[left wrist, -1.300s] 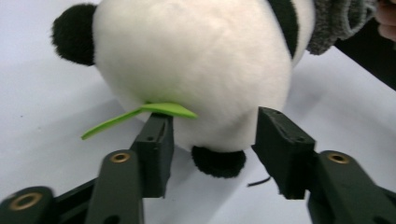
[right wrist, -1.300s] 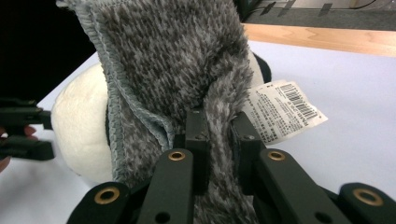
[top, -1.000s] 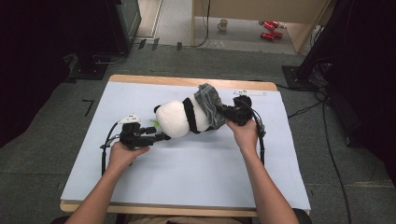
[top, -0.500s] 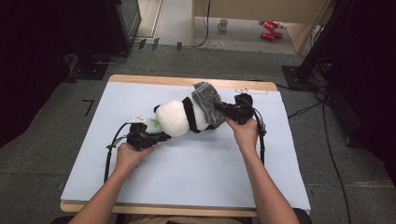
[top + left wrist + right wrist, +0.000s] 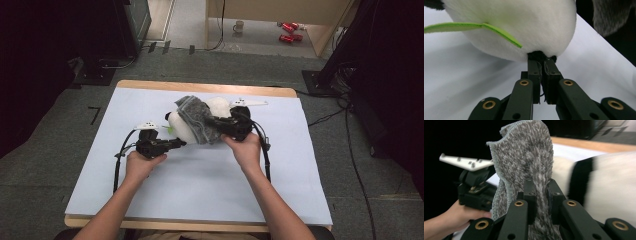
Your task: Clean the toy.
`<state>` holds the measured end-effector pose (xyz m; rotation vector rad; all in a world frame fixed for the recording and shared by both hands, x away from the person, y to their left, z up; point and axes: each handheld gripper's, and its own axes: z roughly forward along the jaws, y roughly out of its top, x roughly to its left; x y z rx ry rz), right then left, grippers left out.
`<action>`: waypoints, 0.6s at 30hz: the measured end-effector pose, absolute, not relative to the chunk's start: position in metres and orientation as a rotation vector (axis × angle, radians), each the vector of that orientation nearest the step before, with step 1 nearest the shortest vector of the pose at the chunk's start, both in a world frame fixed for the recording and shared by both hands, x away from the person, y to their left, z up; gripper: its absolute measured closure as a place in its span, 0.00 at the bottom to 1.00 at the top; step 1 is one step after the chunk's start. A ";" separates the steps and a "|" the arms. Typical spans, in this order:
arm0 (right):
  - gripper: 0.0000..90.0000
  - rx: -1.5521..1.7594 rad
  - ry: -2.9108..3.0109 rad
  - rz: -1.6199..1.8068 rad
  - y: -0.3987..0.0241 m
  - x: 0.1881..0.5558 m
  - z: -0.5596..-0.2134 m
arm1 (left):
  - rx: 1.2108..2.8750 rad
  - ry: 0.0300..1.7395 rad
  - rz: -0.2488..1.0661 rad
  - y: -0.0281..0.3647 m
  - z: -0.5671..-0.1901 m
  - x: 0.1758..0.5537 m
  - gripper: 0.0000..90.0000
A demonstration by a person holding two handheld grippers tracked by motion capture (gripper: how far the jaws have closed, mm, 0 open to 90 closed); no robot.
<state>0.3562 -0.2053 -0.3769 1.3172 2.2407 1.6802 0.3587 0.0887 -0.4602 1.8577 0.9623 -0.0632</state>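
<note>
We've got the left tongs (image 5: 541, 65) clenched on the plush panda's (image 5: 181, 129) small black bit mid-table & right tongs (image 5: 541, 185) gripping the grey sock (image 5: 529, 160), so imo tugging too hard pops that tiny pinch loose.

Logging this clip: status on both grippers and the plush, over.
Left gripper just closed, fingers pinching a black tuft on the panda plush. Right gripper shut on grey fuzzy cloth over the plush. Nothing in the way.
</note>
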 end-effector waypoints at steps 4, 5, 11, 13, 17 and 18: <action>0.91 1.297 2.307 1.677 -0.187 0.353 -0.389 | 1.851 0.954 -0.062 0.089 -0.458 0.358 0.96; 0.91 1.297 2.322 1.662 -0.183 0.352 -0.393 | 1.852 0.952 -0.068 0.089 -0.458 0.358 0.96; 0.90 1.352 2.333 1.590 -0.182 0.360 -0.419 | 1.884 0.963 -0.081 0.087 -0.460 0.358 0.97; 0.90 1.356 2.326 1.559 -0.187 0.363 -0.423 | 1.887 0.963 -0.080 0.086 -0.461 0.358 0.97; 0.90 1.325 2.320 1.478 -0.192 0.364 -0.422 | 1.892 0.982 -0.073 0.087 -0.460 0.358 0.97; 0.90 1.323 2.316 1.443 -0.193 0.364 -0.422 | 1.892 0.988 -0.073 0.088 -0.460 0.359 0.97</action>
